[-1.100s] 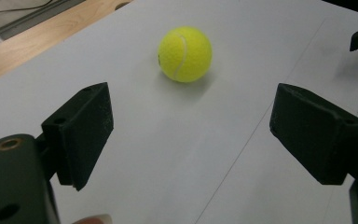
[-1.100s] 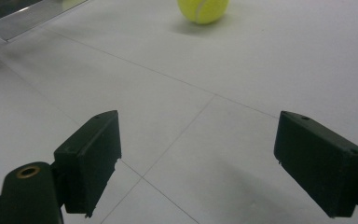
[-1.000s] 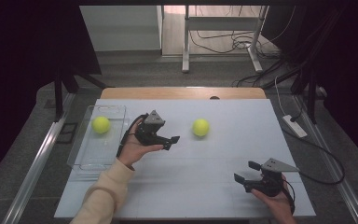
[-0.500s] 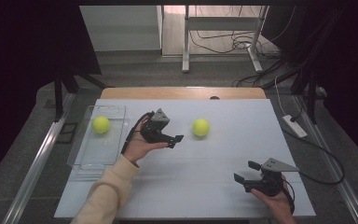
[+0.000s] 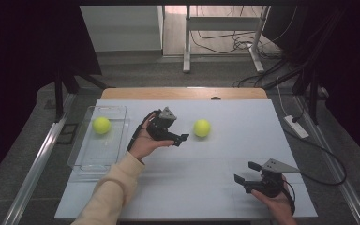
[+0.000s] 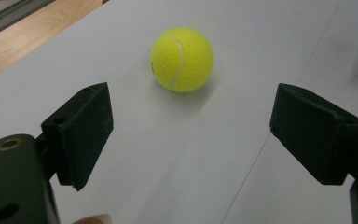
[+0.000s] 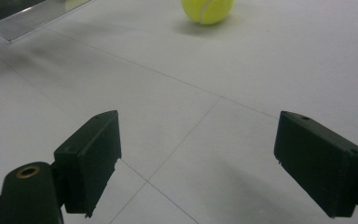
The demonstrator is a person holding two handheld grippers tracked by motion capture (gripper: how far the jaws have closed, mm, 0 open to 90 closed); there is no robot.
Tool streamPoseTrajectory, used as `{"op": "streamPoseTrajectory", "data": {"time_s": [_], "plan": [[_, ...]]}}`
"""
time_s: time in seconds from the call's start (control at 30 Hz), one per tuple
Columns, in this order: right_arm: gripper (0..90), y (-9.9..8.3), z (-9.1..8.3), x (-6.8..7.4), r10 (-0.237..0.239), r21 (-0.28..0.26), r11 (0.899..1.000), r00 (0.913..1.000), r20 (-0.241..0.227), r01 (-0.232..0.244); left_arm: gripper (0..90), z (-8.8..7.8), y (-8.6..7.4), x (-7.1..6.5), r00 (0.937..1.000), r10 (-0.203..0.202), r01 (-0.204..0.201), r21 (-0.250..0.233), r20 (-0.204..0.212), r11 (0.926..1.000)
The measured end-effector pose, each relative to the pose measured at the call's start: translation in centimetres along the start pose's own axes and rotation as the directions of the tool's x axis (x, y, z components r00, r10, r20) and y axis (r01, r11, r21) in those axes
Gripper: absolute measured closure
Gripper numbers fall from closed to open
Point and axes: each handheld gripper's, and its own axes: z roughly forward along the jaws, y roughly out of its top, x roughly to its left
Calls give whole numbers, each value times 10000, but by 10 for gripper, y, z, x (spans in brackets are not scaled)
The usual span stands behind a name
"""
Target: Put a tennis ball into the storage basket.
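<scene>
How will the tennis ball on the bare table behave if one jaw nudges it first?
The tennis ball is round and sits free on the smooth table, so it would likely roll away. Its fuzzy felt probably grips well between the left hand-held gripper's open jaws.

— What do you have ahead of the left gripper [image 6: 191, 140]?

— I see a yellow tennis ball [image 6: 182, 59] upper centre of the frame, resting on the white surface [image 6: 177, 158].

— And the fingers [image 6: 81, 130]?

— Black, one lower left, one lower right, spread wide with nothing between them. The ball lies beyond their tips. A strip of bare wood [image 6: 23, 39] shows upper left.
</scene>
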Motion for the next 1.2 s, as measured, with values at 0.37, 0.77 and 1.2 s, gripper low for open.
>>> {"op": "streamPoseTrajectory", "data": {"time_s": [0.37,0.77,1.2], "plan": [[148,0,-1,-1,65,-56,10000,10000,-11,-65,142,17,13,-1,9999,123,-126,358,86,9993],[149,0,0,-1,87,-47,10000,9999,-66,-87,139,37,23,1,9999,143,-148,783,70,9968],[150,-1,2,0,56,53,10000,10000,-81,-55,134,52,25,4,9999,135,-144,1082,94,9940]]}}
